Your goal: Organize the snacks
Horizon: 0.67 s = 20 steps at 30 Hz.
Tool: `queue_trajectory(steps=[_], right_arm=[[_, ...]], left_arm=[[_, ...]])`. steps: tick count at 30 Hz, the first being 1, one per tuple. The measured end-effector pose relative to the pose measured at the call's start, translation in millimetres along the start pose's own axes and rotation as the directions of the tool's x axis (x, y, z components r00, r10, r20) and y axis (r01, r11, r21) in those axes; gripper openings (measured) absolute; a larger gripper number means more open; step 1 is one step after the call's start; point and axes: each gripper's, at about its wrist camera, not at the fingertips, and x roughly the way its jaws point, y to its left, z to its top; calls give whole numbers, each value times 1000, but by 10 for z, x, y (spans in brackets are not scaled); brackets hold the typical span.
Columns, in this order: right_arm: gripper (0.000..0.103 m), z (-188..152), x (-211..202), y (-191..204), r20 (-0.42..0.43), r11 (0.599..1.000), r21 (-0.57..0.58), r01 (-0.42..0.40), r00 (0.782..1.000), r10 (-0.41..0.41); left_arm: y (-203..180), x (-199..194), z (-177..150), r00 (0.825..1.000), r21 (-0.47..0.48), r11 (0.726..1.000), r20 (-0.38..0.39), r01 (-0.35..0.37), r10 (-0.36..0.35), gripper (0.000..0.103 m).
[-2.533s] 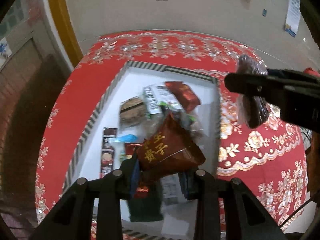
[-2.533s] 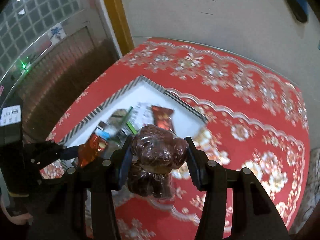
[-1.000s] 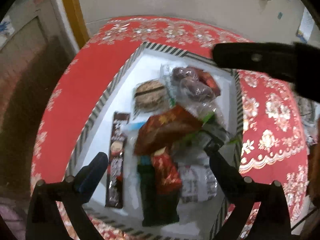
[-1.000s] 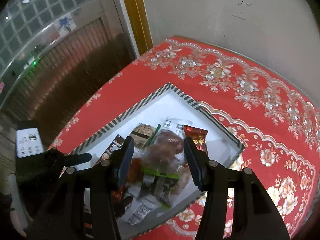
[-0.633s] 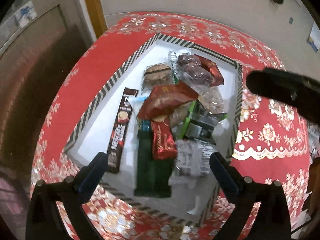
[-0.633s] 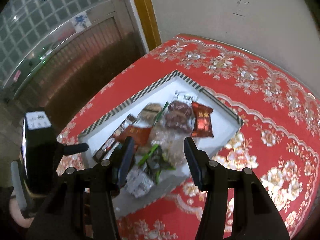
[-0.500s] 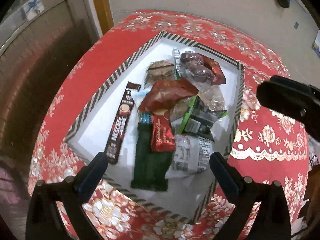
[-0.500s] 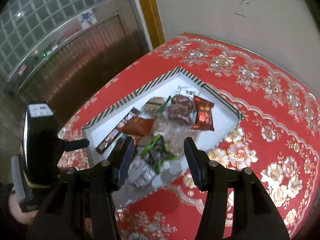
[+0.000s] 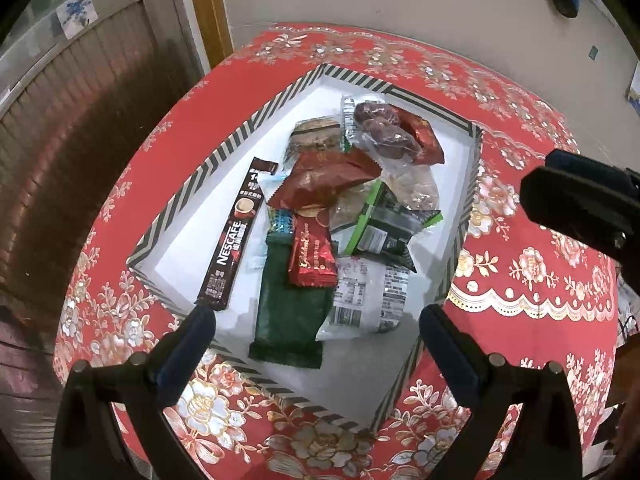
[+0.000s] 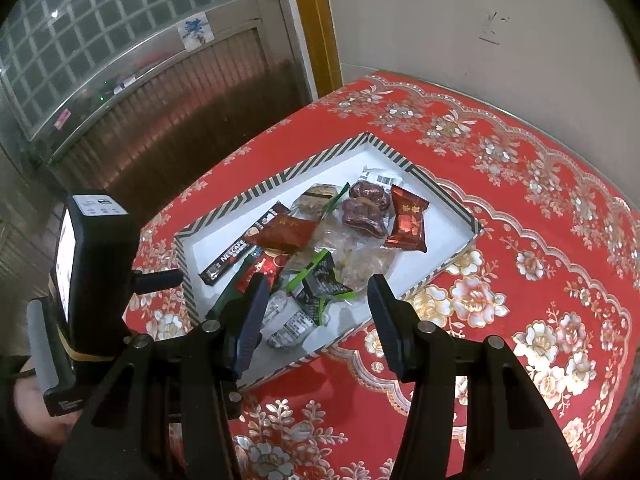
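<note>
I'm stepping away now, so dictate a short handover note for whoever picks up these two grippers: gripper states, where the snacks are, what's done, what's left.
Left gripper: jaws open, nothing between them, held above the near end of the tray.
Right gripper: jaws open, empty, also above the tray's near edge.
Snacks: all visible ones lie piled in the striped-rim tray on the red tablecloth, including the bag of dates, the dark red packet and the Nescafe stick.
Done: the snacks are gathered in the tray.
Left: no loose snacks visible on the cloth; maybe tidy the heap.
</note>
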Motion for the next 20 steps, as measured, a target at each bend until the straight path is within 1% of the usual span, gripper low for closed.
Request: queue_trajectory(steps=[3,4,7,8,11,15,18,20], right_arm=[[52,9,-4,24,0,1000,-6,-2,1000,2],[52,12,-2,34,0,1000,-10,-2,1000,2],[52,9,4,58,-2,1000,-20,2,1000,-2],[52,8,9,64,-4,1000,-21,4,1000,-4],[52,10,20,76,-5,1000,-21,9,1000,-9],[52,10,25,84,-4,1000,-23,10,1000,-10],[52,10,27,83,0,1000,-20,10,1000,-11],[52,8,24,79,-1,1000,-21,10,1000,-10]], left_arm=[[-37,-8,-6,1000,11,1000,8,5,-5,103],[-45,-4,-9,1000,15,1000,7,-5,5,103],[-78,35,-28,995,23,995,0,-100,100,103],[-70,35,-42,993,14,993,8,-119,118,103],[-3,4,-62,997,-33,997,36,-63,64,103],[32,-11,-50,997,-53,997,58,-50,53,103],[43,-3,-42,997,-56,997,54,-46,49,103],[62,25,-25,999,-63,997,27,-35,37,103]])
